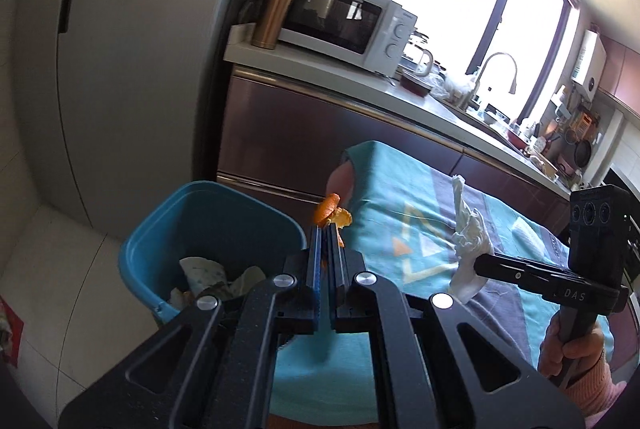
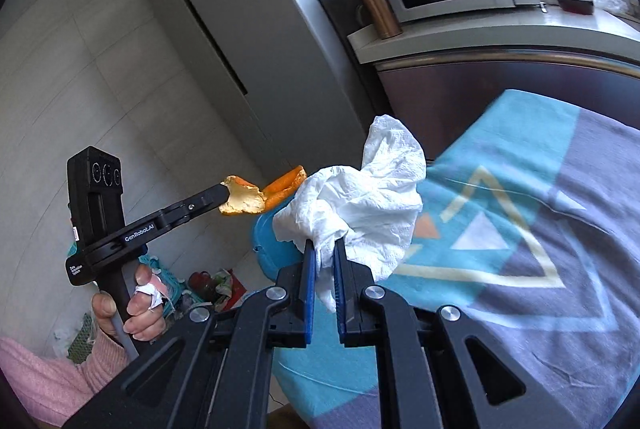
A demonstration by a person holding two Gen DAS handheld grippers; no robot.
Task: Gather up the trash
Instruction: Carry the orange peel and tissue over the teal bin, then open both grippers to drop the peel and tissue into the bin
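Observation:
My left gripper (image 1: pixel 328 225) is shut on an orange peel (image 1: pixel 331 212) and holds it in the air beside the table's left edge, just right of the blue trash bin (image 1: pixel 168 229) on the floor. The bin holds crumpled paper and scraps. The peel (image 2: pixel 248 197) and left gripper (image 2: pixel 222 194) also show in the right wrist view. My right gripper (image 2: pixel 322 243) is shut on a crumpled white tissue (image 2: pixel 368 193) above the table's patterned cloth (image 2: pixel 520 229). The tissue (image 1: pixel 470 237) and right gripper (image 1: pixel 478 265) show in the left wrist view too.
A kitchen counter (image 1: pixel 360 81) with a microwave (image 1: pixel 340 21), a copper tumbler (image 1: pixel 276 13), a kettle and a sink runs behind the table. A grey fridge (image 1: pixel 120 69) stands behind the bin. Bags and clutter (image 2: pixel 208 285) lie on the floor.

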